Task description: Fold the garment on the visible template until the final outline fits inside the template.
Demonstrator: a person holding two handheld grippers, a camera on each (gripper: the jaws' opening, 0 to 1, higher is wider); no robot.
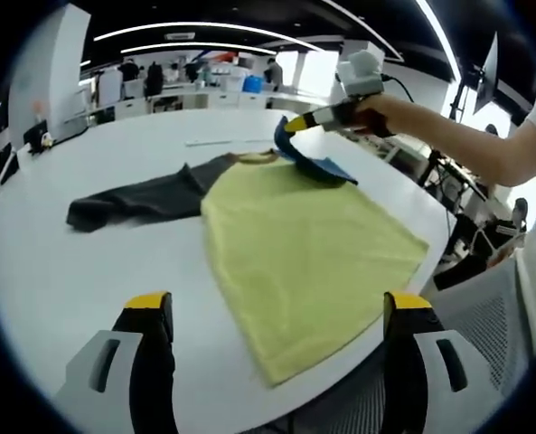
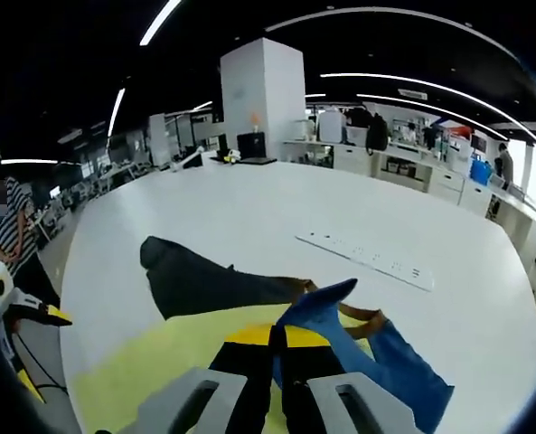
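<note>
A garment lies flat on the white table (image 1: 60, 280). Its yellow body (image 1: 304, 244) spreads toward the near edge, and a dark grey sleeve (image 1: 141, 201) stretches to the left. My right gripper (image 1: 292, 127), held in a person's hand, is shut on the blue sleeve (image 1: 317, 165) and lifts it over the collar. In the right gripper view the jaws (image 2: 281, 342) pinch the blue sleeve (image 2: 390, 366), with the yellow body (image 2: 150, 371) and dark sleeve (image 2: 195, 280) below. My left gripper (image 1: 277, 307) hovers open over the garment's near hem, holding nothing.
A thin white strip (image 2: 367, 255) lies on the table beyond the garment. The table's near rim runs just below the hem, beside a mesh chair (image 1: 484, 316). Desks, monitors and several people stand in the far background. A person in a striped top (image 2: 14, 226) is at the left.
</note>
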